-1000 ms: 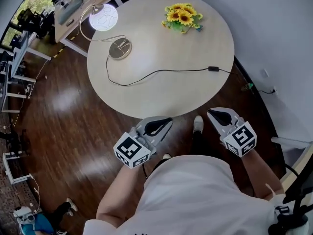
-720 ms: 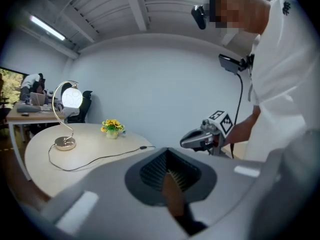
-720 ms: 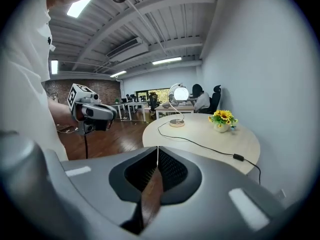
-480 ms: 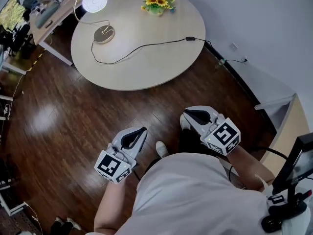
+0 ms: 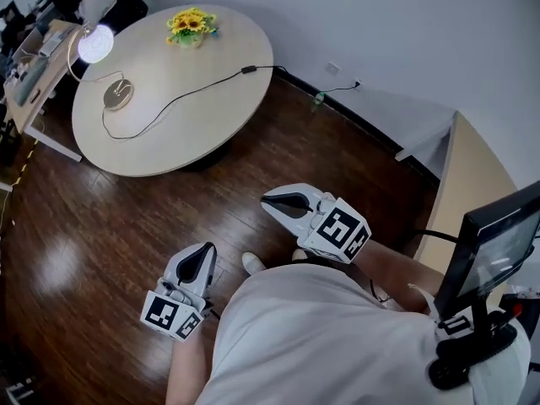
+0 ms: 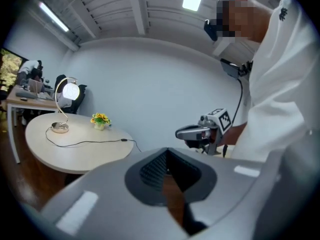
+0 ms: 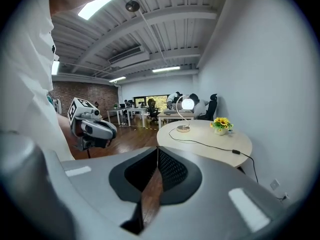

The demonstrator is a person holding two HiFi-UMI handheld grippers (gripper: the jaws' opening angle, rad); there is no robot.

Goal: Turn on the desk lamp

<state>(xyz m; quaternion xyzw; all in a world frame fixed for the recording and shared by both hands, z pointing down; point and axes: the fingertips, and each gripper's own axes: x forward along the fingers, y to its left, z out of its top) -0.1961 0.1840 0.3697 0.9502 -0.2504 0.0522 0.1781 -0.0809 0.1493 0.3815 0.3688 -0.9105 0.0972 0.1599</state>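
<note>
The desk lamp [image 5: 95, 43] stands at the far left of the round table [image 5: 211, 116], its globe glowing and its brass base [image 5: 117, 96] beside it. A black cord [image 5: 194, 87] with an inline switch [image 5: 249, 69] runs across the tabletop to the wall. Both grippers hang over the wood floor, well short of the table. My left gripper [image 5: 205, 250] is shut and holds nothing. My right gripper [image 5: 267, 201] is likewise shut and empty. The lit lamp [image 6: 70, 90] shows far off in the left gripper view, and the same lamp [image 7: 188, 103] in the right gripper view.
A pot of yellow flowers [image 5: 191, 25] sits at the table's far edge. A beige desk [image 5: 472, 175] with a monitor [image 5: 494, 243] stands at the right. A wall outlet [image 5: 333, 68] is behind the table. Office desks with seated people [image 7: 172, 101] lie beyond the lamp.
The table has slid up and to the left in the head view and looks smaller. Both grippers have drifted left and lower, farther from it. The lamp stays lit.
</note>
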